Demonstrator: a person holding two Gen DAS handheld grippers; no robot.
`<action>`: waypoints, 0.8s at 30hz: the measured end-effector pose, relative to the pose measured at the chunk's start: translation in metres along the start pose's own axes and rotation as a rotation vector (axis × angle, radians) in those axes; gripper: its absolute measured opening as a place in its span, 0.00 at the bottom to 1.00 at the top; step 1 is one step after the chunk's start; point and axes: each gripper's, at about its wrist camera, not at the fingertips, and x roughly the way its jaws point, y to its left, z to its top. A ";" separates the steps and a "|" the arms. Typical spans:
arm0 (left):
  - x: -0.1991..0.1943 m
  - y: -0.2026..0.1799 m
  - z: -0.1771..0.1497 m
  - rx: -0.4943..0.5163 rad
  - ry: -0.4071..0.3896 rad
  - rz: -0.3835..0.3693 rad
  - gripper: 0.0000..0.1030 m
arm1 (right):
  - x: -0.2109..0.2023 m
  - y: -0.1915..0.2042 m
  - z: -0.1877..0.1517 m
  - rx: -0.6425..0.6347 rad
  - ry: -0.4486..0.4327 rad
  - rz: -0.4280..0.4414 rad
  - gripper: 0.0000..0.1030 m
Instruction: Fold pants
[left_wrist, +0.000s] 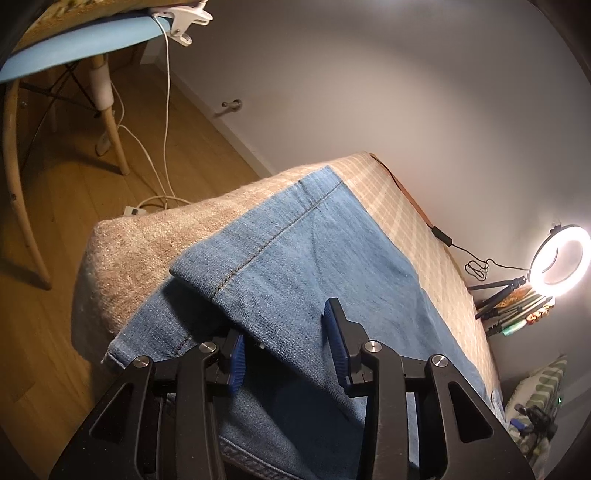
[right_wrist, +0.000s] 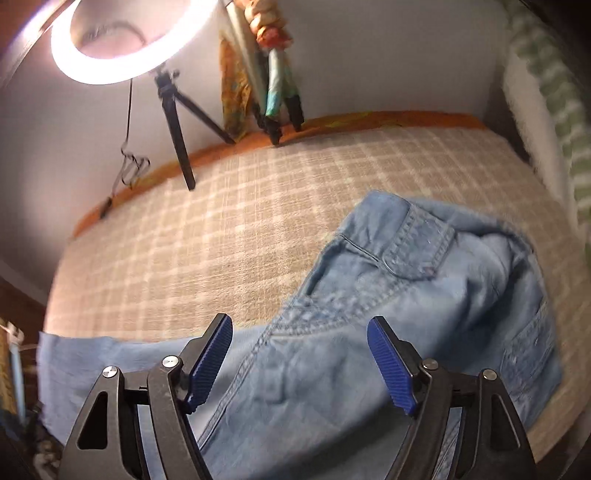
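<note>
Home bedroom, checked blanket (right_wrist: 207, 236) on a bed ahead of the grippers, wooden floor (left_wrist: 74, 206) left, blue chair (left_wrist: 74, 51), lit ring light (left_wrist: 559, 260) on a tripod by the wall

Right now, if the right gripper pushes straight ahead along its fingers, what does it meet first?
Most likely the jeans: the open right gripper points down at the denim around the seat seam, with nothing between the pads. How far above the fabric it is, the view doesn't show.

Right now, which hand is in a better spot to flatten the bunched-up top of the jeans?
Probably the right hand-held gripper: it hangs open over the rumpled waist of the jeans. The left hand-held gripper faces the flat legs.
</note>
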 end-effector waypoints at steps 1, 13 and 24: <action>0.000 0.001 0.000 0.002 -0.001 0.000 0.34 | 0.005 0.009 0.004 -0.031 0.011 -0.021 0.76; 0.001 0.001 -0.002 0.036 -0.008 0.008 0.29 | 0.084 0.025 0.015 -0.211 0.193 -0.317 0.65; 0.002 0.005 -0.001 0.056 -0.016 0.007 0.08 | -0.002 -0.049 0.006 0.027 -0.027 -0.064 0.14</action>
